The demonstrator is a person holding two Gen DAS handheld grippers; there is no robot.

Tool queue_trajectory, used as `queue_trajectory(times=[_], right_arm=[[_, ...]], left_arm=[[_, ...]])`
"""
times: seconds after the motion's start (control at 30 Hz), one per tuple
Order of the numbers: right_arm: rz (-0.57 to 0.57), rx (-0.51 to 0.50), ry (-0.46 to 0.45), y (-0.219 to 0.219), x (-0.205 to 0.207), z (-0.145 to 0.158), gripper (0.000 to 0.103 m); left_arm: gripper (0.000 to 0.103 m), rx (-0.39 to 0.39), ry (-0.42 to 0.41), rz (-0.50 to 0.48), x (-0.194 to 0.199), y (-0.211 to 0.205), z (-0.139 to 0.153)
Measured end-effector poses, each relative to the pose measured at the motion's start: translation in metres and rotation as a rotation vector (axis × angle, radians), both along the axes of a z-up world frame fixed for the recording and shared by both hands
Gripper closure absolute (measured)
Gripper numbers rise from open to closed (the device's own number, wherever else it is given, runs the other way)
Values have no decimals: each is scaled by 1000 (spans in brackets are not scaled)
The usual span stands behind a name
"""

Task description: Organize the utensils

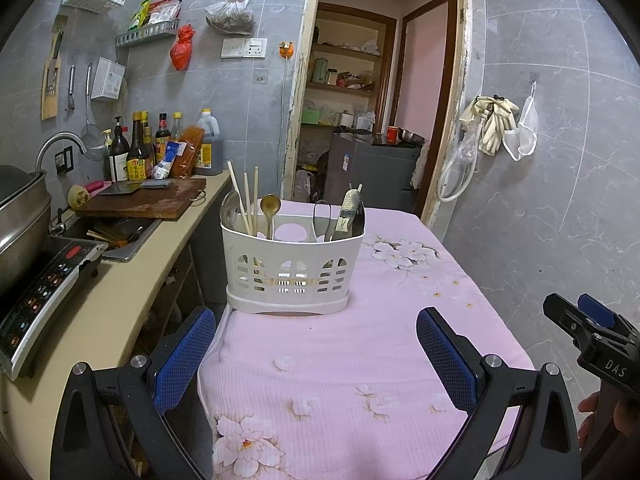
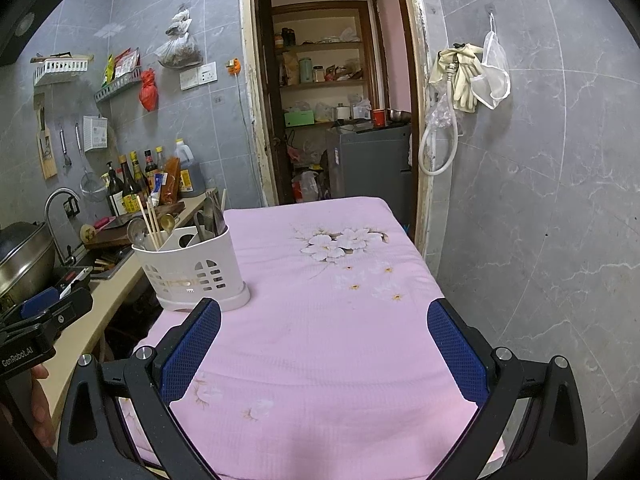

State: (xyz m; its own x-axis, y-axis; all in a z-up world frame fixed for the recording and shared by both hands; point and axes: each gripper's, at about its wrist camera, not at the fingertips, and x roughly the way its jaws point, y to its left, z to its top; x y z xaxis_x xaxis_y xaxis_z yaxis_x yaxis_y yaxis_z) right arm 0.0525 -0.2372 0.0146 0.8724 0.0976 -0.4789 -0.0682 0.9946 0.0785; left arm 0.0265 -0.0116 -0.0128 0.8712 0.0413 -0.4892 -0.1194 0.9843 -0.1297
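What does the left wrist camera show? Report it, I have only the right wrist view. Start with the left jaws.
Observer: The left gripper has its jaws wide open, with nothing between them but the pink tablecloth.
Operator: Give me what is dead ahead of it.
Observer: The white utensil caddy stands straight ahead, centred between the jaws, with its slotted front face toward the camera.
Operator: Now the caddy's end on the picture's right.
Observer: Dark tongs stand there beside a utensil with a patterned handle.
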Motion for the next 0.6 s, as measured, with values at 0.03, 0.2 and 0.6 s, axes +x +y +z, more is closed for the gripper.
queue_trajectory(times=[0.03,0.2,0.6], right_arm=[[1,0,1,0,0,0,2],[0,-1,0,0,0,1,2],[0,-1,0,1,0,1,2]], left_arm=[[2,0,0,0,0,0,0],[2,-1,0,1,0,0,0],[2,0,-1,1,0,0,0]])
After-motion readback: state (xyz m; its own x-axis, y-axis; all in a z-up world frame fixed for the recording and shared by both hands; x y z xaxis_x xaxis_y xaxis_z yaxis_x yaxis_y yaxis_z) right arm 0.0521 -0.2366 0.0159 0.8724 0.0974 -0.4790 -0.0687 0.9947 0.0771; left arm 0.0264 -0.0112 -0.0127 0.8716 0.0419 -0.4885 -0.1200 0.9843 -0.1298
